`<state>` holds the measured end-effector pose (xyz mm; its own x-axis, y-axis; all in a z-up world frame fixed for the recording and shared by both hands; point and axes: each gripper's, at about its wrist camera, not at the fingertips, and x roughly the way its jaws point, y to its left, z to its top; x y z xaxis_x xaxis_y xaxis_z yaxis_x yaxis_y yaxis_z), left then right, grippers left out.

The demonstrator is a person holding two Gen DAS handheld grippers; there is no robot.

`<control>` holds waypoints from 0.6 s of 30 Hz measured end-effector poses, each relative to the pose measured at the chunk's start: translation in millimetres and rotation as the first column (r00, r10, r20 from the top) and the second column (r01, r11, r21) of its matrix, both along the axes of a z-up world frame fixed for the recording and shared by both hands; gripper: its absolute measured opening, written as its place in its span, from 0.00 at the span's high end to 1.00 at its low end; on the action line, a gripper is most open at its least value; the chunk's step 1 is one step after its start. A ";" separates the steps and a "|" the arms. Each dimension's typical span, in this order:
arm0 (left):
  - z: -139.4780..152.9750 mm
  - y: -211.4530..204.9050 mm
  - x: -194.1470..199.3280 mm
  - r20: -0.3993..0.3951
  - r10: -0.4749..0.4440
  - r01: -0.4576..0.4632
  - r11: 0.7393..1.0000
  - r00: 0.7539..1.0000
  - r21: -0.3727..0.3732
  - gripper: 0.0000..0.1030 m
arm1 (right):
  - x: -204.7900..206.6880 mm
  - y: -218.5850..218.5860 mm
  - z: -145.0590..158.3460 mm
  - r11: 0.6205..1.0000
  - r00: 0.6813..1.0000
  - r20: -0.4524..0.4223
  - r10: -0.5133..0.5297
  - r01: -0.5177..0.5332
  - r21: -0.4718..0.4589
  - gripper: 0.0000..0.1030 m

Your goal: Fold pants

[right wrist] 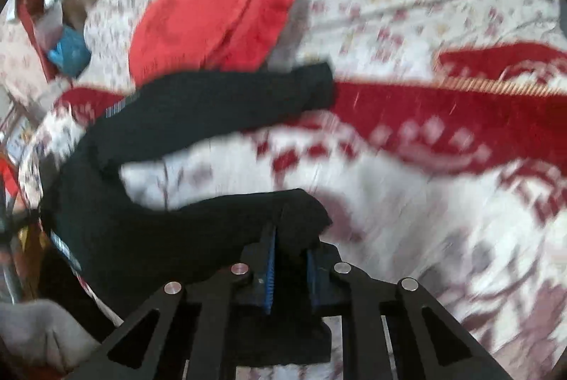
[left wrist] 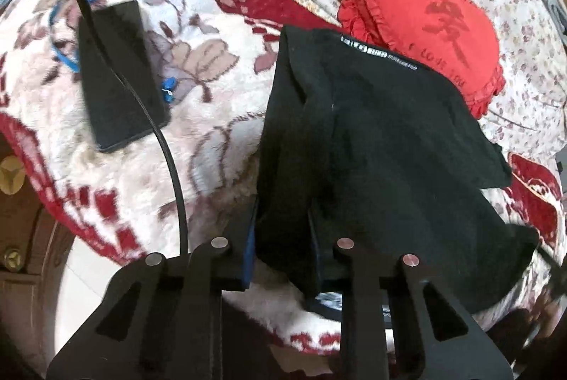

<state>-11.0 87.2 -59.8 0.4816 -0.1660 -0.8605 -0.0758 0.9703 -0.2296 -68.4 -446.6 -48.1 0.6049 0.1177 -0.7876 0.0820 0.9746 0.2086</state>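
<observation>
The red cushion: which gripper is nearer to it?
Hard to call: both grippers, left and right, clamp the black pants, which lie between them and the cushion; neither touches it.

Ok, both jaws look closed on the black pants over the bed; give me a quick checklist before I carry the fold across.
1. Left gripper clamped on the black pants: ok, cloth sits between the jaws.
2. Right gripper clamped on the pants: ok, a bunched end is pinched.
3. Pants lifted clear of the blanket: cannot tell, part still lies on it.
4. Red cushion out of the way: not ok, the pants overlap its edge.
5. Black tablet and cable clear of the pants: ok, apart to the side.
</observation>
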 end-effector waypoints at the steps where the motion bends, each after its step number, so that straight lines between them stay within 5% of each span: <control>1: 1.2 1.3 -3.9 0.001 -0.003 0.003 1.000 1.000 -0.002 0.77 | 1.6 -3.0 2.5 1.000 1.000 0.004 -0.012 0.012 -0.003 0.87; 7: -28.1 -2.6 -5.7 -0.069 0.023 -0.022 1.000 0.997 0.019 0.77 | 29.2 -2.7 -46.6 0.998 0.986 -0.162 -0.043 0.034 -0.056 0.87; 10: -23.6 -0.1 -7.8 -0.061 0.023 -0.022 1.000 0.998 0.018 0.72 | 21.0 -7.8 -38.1 0.997 0.991 -0.118 -0.067 0.064 -0.032 0.80; 12: -17.1 1.7 -9.6 -0.053 0.019 -0.017 0.999 0.998 0.036 0.67 | 14.7 -16.6 -25.6 0.994 0.992 -0.077 -0.103 0.102 -0.029 0.52; 18: 10.7 9.7 -15.4 -0.010 0.038 -0.037 0.996 0.999 0.084 0.66 | 11.3 -12.4 -1.1 0.995 0.997 -0.004 -0.078 0.079 0.059 0.51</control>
<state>-26.4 96.9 -49.1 0.4761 -0.0749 -0.8762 -0.1142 0.9827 -0.1461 -57.1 -459.0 -49.2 0.6129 0.1159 -0.7816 0.1581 0.9512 0.2650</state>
